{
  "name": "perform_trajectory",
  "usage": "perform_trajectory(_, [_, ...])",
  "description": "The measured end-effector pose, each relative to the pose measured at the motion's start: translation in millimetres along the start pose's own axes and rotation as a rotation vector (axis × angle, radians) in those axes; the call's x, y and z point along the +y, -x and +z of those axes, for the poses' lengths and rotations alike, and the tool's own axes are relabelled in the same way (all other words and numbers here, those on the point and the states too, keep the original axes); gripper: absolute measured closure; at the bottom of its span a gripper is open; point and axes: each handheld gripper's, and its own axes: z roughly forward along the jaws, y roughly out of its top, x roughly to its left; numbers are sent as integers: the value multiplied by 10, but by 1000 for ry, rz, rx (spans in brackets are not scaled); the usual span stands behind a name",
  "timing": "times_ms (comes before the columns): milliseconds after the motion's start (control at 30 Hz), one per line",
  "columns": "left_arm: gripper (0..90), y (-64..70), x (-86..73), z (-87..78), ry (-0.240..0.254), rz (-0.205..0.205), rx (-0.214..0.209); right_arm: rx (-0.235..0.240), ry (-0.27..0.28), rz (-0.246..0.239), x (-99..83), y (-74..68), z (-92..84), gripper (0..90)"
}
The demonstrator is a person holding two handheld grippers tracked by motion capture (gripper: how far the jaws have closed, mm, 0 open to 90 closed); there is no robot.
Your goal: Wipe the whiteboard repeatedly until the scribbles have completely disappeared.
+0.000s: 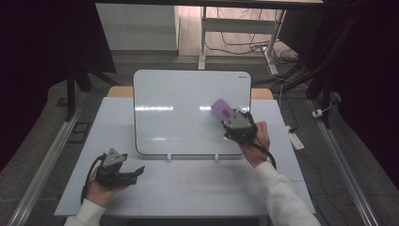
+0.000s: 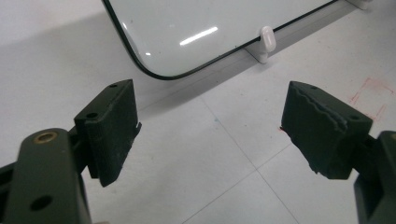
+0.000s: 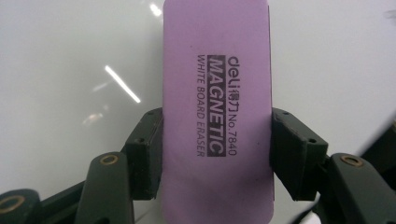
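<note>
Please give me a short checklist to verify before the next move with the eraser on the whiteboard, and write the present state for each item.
1. Right tongs grip the purple eraser from both sides: ok.
2. Eraser is over the whiteboard: ok.
3. Eraser touches the board surface: cannot tell.
4. Marks left on the board to wipe: cannot tell; the surface looks clean apart from light reflections.
5. Left tongs are open, holding nothing, low over the table in front of the board: ok.
6. Board stands in its white clip feet: ok.

Whiteboard (image 1: pixel 188 113) propped at table (image 1: pixel 197 188) centre; whiteboard eraser (image 1: pixel 221 109) against its face at 3 o'clock; left gripper (image 1: pixel 136 173) on tabletop at 7 o'clock.
</note>
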Motion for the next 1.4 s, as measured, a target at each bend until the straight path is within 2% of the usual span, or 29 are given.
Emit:
perform_trajectory(33, [198, 3, 2, 1, -2, 2, 0, 0, 0, 0, 0, 0, 0, 407])
perform_trajectory(133, [198, 12, 4, 6, -3, 2, -1, 43, -23, -58, -81, -225, -54, 408])
perform_trajectory(200, [198, 17, 7, 6, -1, 5, 1, 46, -35, -93, -106, -283, -72, 408])
perform_trajectory(233, [198, 19, 9, 5, -3, 5, 1, 33, -45, -71, -90, -205, -73, 407])
perform_trajectory(267, [198, 20, 8, 5, -3, 6, 1, 33, -45, -71, -90, -205, -73, 407])
perform_trajectory(367, [197, 15, 6, 7, -3, 3, 1, -14, -36, 29, -57, 31, -51, 407])
perform_trajectory(433, [197, 8, 5, 13, -4, 1, -1, -28, -34, 64, -25, 165, -39, 407])
perform_trajectory(500, [197, 7, 4, 17, -7, 3, 1, -27, -42, 68, 12, 192, -20, 407])
perform_trajectory(533, [197, 8, 3, 17, -6, 4, -1, -21, -41, 66, 24, 165, -15, 407])
perform_trajectory(600, [196, 6, 3, 13, -5, 3, 0, 0, -47, 27, 41, 66, -17, 407])
perform_trajectory(633, [197, 4, 2, 12, -4, 2, -1, 24, -54, -26, 24, -80, -24, 407])
perform_trajectory(667, [196, 4, 1, 7, -3, 2, -1, 35, -54, -43, 1, -156, -37, 407])
perform_trajectory(700, [196, 4, 1, 7, -3, 2, -1, 35, -54, -43, 1, -156, -37, 407])
perform_trajectory(767, [196, 5, 0, 0, -1, 5, 0, 56, -42, -53, -86, -267, -71, 407])
perform_trajectory(867, [197, 3, 2, 1, -1, 3, -1, 84, -34, -42, -237, -370, -129, 407])
perform_trajectory(967, [197, 17, 6, 10, -1, 7, -2, 100, -29, -48, -342, -400, -179, 407])
perform_trajectory(1000, [196, 22, 8, 9, -3, 9, -3, 95, -26, -59, -368, -387, -184, 406])
perform_trajectory(1100, [196, 22, 9, 10, -2, 8, -3, 60, -11, -41, -380, -283, -173, 406])
perform_trajectory(1233, [196, 19, 8, 14, -5, 9, -2, -6, 6, 10, -321, -63, -132, 405])
perform_trajectory(1267, [196, 21, 8, 14, -4, 8, -2, -8, 7, 21, -312, -15, -129, 405])
perform_trajectory(1333, [196, 16, 4, 12, -2, 6, -1, -14, 12, 32, -309, 15, -121, 405])
perform_trajectory(1400, [196, 7, 1, 9, -2, 3, -2, -18, 12, 28, -324, -25, -139, 406])
